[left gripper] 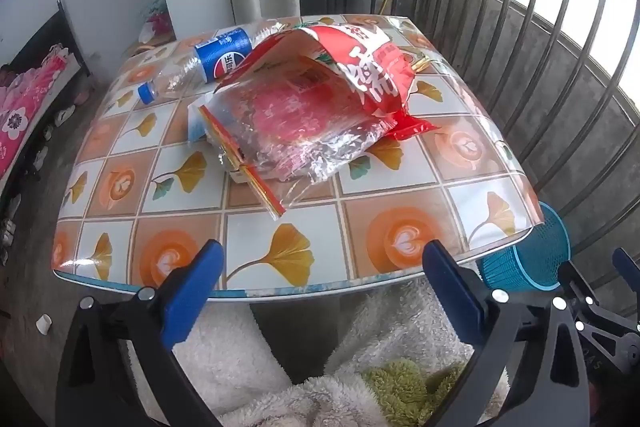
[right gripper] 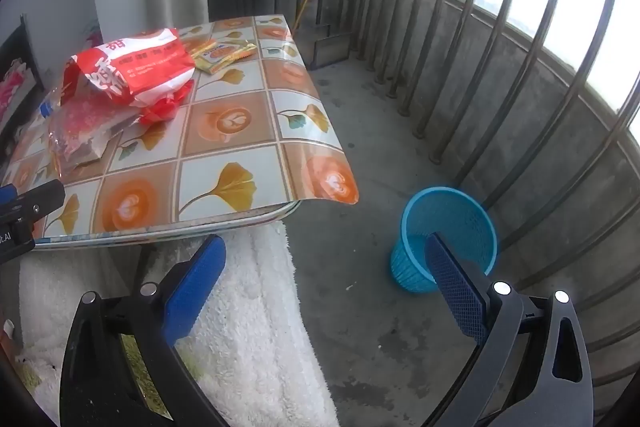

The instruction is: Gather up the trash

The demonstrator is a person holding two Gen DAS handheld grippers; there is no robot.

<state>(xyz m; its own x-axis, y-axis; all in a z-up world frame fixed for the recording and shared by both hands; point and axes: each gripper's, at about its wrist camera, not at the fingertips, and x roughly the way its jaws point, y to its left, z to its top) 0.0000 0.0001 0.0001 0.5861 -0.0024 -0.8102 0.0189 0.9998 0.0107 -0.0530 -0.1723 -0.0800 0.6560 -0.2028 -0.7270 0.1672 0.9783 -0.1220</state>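
Before the table (left gripper: 360,227), both claws, left claw (left gripper: 320,291) and right claw (right gripper: 326,275), gape empty; bottle (left gripper: 208,61) seemingly empty.

The near strip of the desk (left gripper: 256,267) lies bare, open to approach from the near edge. Farther in, a heap of red and clear bags (left gripper: 312,107) fills the middle, with a plastic bottle (left gripper: 208,63) lying far left. Right of the desk, bare concrete floor (right gripper: 360,131) leads to a blue basket (right gripper: 448,235), hemmed by railing bars (right gripper: 500,67).
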